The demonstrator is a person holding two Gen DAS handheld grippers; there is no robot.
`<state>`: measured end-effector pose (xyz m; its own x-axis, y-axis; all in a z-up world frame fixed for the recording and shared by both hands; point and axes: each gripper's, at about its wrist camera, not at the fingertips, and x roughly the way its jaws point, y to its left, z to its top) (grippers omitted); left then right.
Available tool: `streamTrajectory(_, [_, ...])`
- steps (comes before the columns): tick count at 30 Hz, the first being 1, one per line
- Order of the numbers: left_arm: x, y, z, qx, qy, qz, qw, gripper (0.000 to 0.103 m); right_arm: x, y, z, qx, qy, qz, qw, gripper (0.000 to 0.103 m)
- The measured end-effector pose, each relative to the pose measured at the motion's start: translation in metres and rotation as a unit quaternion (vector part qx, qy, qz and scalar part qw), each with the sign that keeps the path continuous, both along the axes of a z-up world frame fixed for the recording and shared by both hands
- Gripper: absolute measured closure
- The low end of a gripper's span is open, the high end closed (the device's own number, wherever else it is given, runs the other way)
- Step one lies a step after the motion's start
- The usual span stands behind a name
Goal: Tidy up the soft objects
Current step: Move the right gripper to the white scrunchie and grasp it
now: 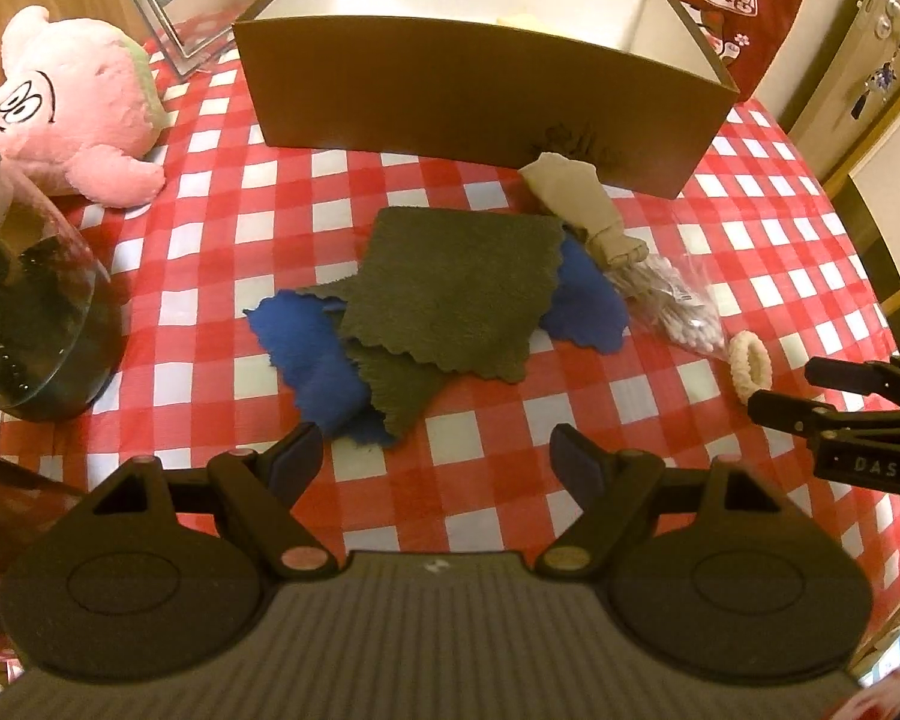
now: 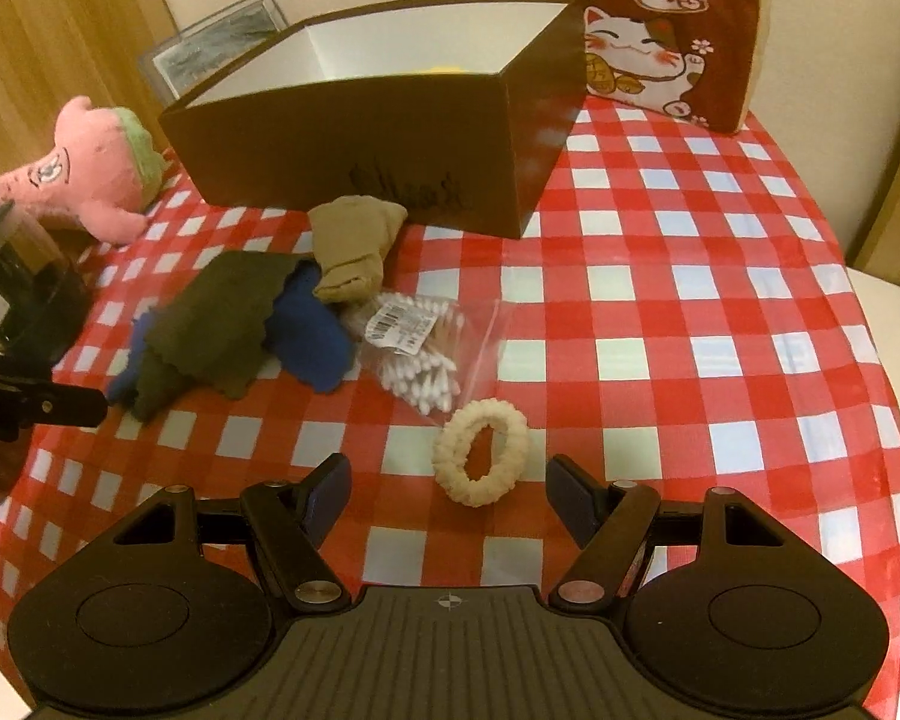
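The right gripper [image 2: 449,489] hangs wide open over the red-and-white checked tablecloth [image 2: 690,312]. A cream fuzzy hair scrunchie [image 2: 480,451] lies between its fingertips, just beside a clear bag of cotton swabs [image 2: 423,354].

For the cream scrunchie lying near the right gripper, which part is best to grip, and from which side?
Probably the near arc of the cream scrunchie, from above: it lies flat on the tablecloth as an open ring. The open right gripper could put one finger in the hole, one outside.
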<state>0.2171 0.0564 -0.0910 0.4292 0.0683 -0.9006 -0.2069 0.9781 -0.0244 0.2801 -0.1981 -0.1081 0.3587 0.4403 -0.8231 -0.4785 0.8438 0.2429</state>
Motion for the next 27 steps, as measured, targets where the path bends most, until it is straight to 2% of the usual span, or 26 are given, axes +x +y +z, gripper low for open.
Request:
streamTrajectory(11, [0.013, -0.002, -0.011, -0.002, 0.002, -0.007, 1.0, 0.022, 0.013, 0.011, -0.022, -0.027, -0.02, 0.014, 0.999, 0.033])
streamTrajectory(13, [0.015, -0.002, -0.012, -0.002, 0.001, -0.007, 1.0, 0.022, 0.014, 0.013, -0.025, -0.033, -0.022, 0.019, 0.999, 0.042])
streamTrajectory(17, [0.02, -0.003, -0.014, -0.004, 0.001, -0.011, 0.9999, 0.022, 0.012, 0.016, -0.031, -0.048, -0.022, 0.032, 0.998, 0.053])
streamTrajectory(18, [0.022, -0.004, -0.015, -0.005, 0.0, -0.012, 0.9999, 0.022, 0.012, 0.017, -0.032, -0.051, -0.022, 0.035, 0.998, 0.06])
streamTrajectory(20, [0.024, -0.005, -0.015, -0.007, -0.002, -0.016, 0.9998, 0.022, 0.011, 0.015, -0.033, -0.056, -0.027, 0.036, 0.997, 0.067])
streamTrajectory(22, [0.027, -0.008, -0.015, -0.007, -0.003, -0.02, 0.9998, 0.022, 0.012, 0.012, -0.033, -0.053, -0.026, 0.034, 0.998, 0.079])
streamTrajectory(27, [0.038, -0.014, -0.015, -0.013, -0.009, -0.034, 0.9993, 0.022, 0.019, -0.001, -0.027, -0.046, -0.017, 0.018, 0.999, 0.083])
